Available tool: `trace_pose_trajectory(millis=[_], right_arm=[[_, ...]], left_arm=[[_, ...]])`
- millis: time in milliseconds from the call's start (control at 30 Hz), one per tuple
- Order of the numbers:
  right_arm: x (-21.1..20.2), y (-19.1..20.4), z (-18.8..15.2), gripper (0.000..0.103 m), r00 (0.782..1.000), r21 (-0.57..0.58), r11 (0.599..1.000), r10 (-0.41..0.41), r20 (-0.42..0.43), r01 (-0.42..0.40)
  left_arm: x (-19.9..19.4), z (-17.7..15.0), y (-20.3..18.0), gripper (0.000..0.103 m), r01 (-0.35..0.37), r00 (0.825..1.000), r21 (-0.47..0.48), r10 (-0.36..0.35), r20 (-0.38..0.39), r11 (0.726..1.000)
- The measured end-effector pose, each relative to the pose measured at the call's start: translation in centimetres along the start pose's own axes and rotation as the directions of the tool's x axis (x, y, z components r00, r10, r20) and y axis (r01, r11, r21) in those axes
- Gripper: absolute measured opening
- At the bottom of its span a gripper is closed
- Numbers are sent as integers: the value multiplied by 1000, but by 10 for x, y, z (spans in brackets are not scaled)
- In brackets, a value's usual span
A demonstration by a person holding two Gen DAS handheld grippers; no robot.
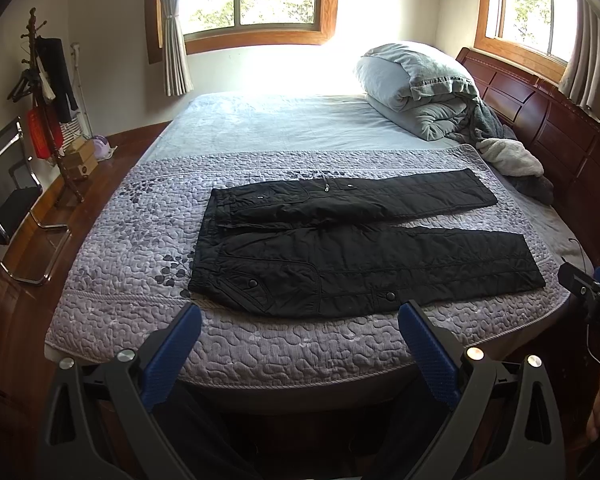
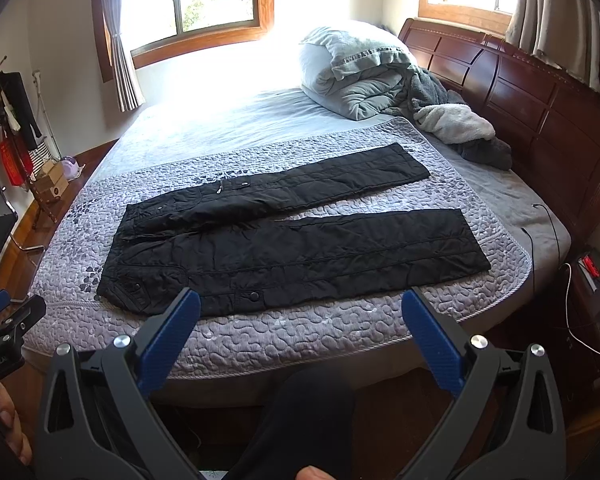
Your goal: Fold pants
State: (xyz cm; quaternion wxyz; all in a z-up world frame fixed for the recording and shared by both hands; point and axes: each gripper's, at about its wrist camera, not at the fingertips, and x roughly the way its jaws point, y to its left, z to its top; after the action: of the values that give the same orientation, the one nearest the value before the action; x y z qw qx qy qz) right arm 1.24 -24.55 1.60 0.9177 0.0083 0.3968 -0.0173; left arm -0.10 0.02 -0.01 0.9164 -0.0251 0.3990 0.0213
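Chair (image 1: 8,184) and coat rack (image 1: 46,92) on our far left, boxes (image 1: 78,160) on the floor beneath, nothing lying between us and the pants. We see the black quilted pants (image 1: 356,248) spread flat on the grey quilted bedspread (image 1: 132,240), waistband to the left, both legs running right and slightly parted. Further right, a folded duvet (image 1: 416,88) and fleece heap (image 1: 512,160) sit against the wooden headboard (image 1: 560,128). Our left gripper (image 1: 300,320) hangs spread wide above the near bed edge, empty; our right gripper (image 2: 302,304) likewise gapes, empty
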Motion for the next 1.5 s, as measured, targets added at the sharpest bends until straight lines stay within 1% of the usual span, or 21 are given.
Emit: trace_pose_trajectory(millis=[1500], right_arm=[[1, -4, 1, 101, 1000, -1, 1000, -4, -9, 4]], left_arm=[[2, 1, -3, 99, -7, 1000, 2, 7, 6, 1000]])
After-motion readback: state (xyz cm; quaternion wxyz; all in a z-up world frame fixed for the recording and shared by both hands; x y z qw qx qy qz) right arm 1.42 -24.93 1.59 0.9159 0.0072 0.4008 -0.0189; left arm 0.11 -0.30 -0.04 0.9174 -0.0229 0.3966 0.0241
